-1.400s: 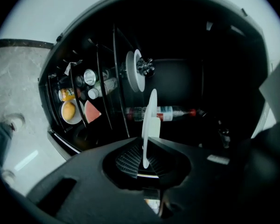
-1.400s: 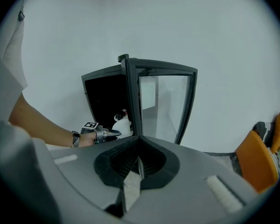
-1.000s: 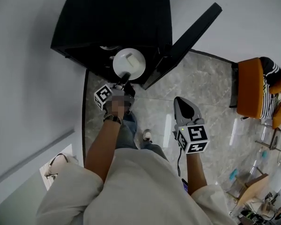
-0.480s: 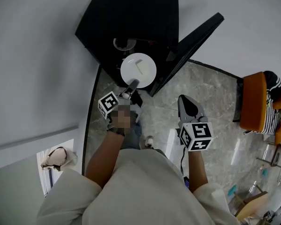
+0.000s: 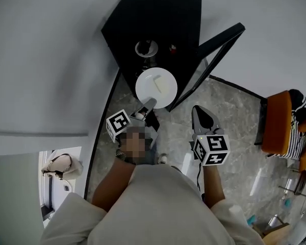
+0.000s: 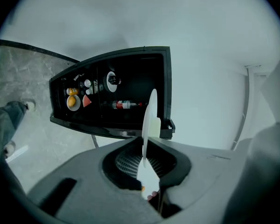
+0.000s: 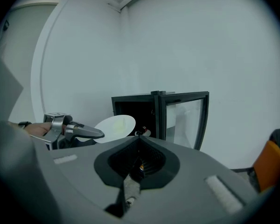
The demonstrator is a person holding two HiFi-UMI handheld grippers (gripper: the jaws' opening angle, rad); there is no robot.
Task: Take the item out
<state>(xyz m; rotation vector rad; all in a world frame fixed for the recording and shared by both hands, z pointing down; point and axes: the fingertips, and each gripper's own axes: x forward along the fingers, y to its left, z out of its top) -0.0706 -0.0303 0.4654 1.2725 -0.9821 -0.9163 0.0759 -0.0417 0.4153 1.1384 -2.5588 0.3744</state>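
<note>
A white plate (image 5: 156, 88) with a pale yellow piece on it hangs just in front of the open black cabinet (image 5: 153, 19). My left gripper (image 5: 149, 103) is shut on the plate's near rim. In the left gripper view the plate (image 6: 151, 115) stands edge-on between the jaws of the left gripper (image 6: 144, 146). My right gripper (image 5: 201, 111) hovers to the right, shut and empty, near the cabinet's open glass door (image 5: 214, 60). From the right gripper view I see the plate (image 7: 114, 125) and the left gripper (image 7: 84, 132) in front of the cabinet (image 7: 135, 108).
Inside the cabinet (image 6: 130, 92) lie a bottle (image 6: 123, 105) and a small plate of orange and red food (image 6: 73, 99). An orange chair (image 5: 278, 114) stands at the right on the marble floor. A white wall runs behind the cabinet. A bag (image 5: 61, 167) sits at the lower left.
The left gripper has drawn the plate out of the cabinet's opening and lifted it. The right gripper has risen slightly beside the glass door.
</note>
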